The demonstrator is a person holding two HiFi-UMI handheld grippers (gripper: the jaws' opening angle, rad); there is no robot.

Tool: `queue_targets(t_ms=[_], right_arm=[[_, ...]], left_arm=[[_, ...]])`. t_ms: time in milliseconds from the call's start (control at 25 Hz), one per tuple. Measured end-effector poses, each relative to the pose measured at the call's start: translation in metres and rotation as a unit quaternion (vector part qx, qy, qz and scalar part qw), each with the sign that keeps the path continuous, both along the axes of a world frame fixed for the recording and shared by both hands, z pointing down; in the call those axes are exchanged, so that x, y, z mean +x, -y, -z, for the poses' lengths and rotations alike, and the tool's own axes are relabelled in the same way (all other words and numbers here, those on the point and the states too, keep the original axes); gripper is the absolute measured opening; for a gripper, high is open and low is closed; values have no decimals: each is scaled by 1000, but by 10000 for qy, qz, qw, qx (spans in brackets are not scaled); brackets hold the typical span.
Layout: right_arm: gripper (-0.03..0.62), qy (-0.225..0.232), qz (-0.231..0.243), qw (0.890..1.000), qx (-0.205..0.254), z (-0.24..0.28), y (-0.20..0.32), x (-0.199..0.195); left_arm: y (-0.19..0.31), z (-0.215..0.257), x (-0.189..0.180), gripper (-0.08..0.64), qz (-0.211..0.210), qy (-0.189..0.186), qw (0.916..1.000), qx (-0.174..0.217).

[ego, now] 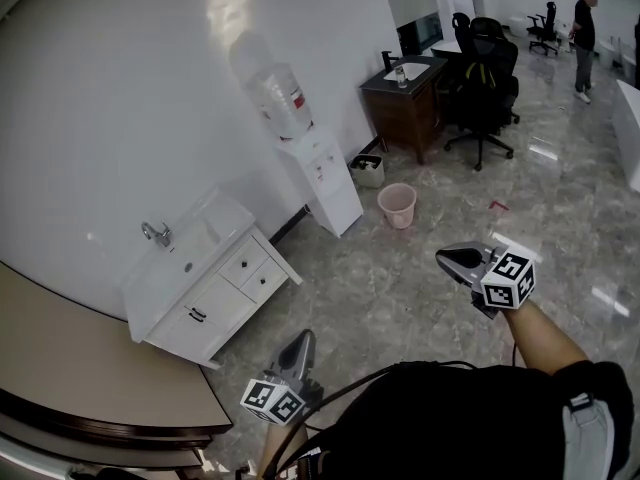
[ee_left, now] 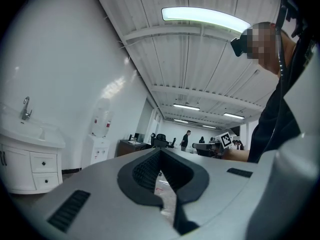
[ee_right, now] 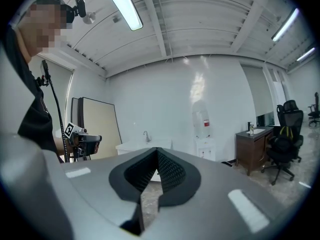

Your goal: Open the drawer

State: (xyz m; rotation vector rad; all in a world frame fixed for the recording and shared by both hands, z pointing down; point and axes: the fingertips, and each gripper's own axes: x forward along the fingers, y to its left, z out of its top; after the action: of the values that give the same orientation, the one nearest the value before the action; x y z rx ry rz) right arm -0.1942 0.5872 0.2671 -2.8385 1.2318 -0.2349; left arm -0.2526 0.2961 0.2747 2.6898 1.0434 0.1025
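Observation:
The white vanity cabinet [ego: 205, 303] with a sink and tap stands against the left wall. Its two small drawers [ego: 254, 272] with dark knobs are closed, and both grippers are well away from them. My left gripper [ego: 304, 338] is low in the head view, shut and holding nothing. Off to the right, my right gripper [ego: 443, 259] is also shut and holds nothing. In the left gripper view the jaws [ee_left: 160, 151] meet at the tip, with the cabinet's drawers [ee_left: 44, 170] far left. In the right gripper view the shut gripper [ee_right: 157, 151] points toward the vanity [ee_right: 142, 145].
A water dispenser [ego: 322, 173] stands right of the vanity, with a pink bucket [ego: 397, 205] on the marble floor beyond it. Farther back are a brown desk [ego: 405, 103], black office chairs [ego: 485, 78] and a standing person [ego: 583, 43]. A brown curved counter [ego: 90, 373] fills the lower left.

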Motion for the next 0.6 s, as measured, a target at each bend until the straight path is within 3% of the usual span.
queue_targets(t_ms=[280, 600], right_arm=[[-2, 79, -205, 9998, 31, -2, -9, 37], [-2, -145, -732, 9972, -49, 19, 17, 85]], left_arm=[[0, -1, 47, -9, -111, 41, 9999, -49], [31, 14, 131, -9, -668, -162, 9976, -111]])
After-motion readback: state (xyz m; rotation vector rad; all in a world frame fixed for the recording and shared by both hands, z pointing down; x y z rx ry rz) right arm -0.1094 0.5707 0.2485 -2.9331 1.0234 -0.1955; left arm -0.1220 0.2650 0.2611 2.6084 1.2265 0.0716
